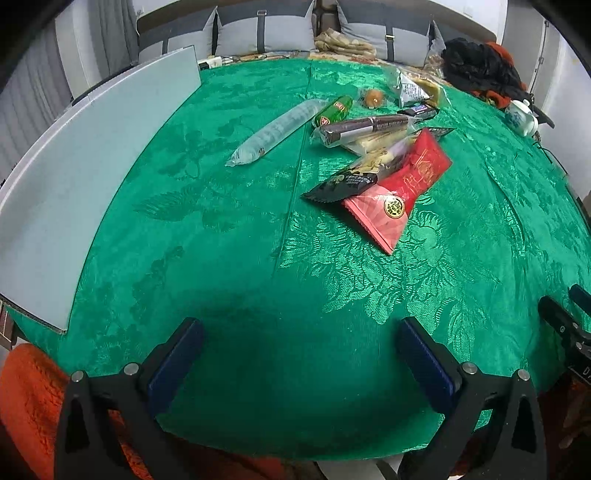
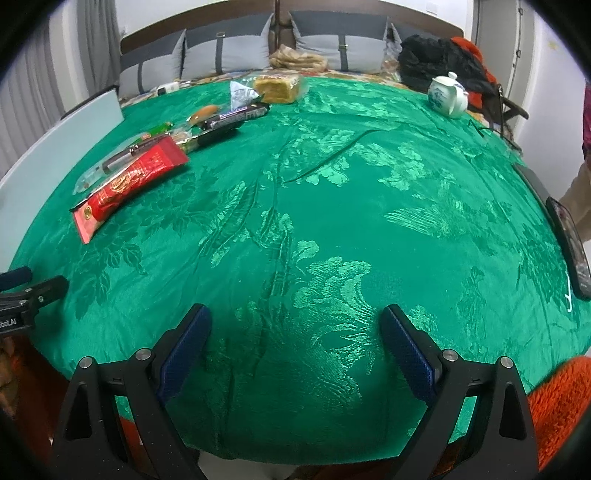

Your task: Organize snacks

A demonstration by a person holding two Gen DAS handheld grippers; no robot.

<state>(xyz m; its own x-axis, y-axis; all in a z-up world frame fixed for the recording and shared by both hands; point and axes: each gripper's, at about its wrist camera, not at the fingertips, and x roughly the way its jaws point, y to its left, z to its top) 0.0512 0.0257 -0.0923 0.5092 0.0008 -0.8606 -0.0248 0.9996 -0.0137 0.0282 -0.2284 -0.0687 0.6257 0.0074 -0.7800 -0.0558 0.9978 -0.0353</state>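
Room: grey cushions (image 1: 264, 35) line the back, behind a counter under a green patterned cloth (image 1: 258, 229).
Counter: the cloth also fills the right wrist view (image 2: 332, 206), creased down the middle.
Snacks, place: all lie in one loose cluster on the far half of the counter, right of centre in the left wrist view and far left in the right wrist view.
Snacks, count: one red packet (image 1: 400, 188), one black packet (image 1: 351, 179) lying partly over it, one brown bar (image 1: 365, 127), one clear tube (image 1: 275, 133), one green packet (image 1: 332, 110), one small orange sweet (image 1: 373, 98), one dark small bar (image 1: 419, 110), one white pouch (image 1: 410, 90).
Other things: one white teapot (image 1: 521, 118) near the far right edge; one grey board (image 1: 85, 177) along the left edge.
Left tongs (image 1: 301, 354): apart, holding nothing, low over bare cloth near the front edge.
Right tongs (image 2: 295, 343): apart, holding nothing, over bare cloth well apart from the snacks.
Only in right wrist view: one wrapped yellow cake (image 2: 277, 88) behind the cluster, seen whole; one dark phone (image 2: 570, 247) at the right edge; the red packet (image 2: 129, 184) seen edge-on.
Only in left wrist view: the clear tube's full length and the black packet's overlap.
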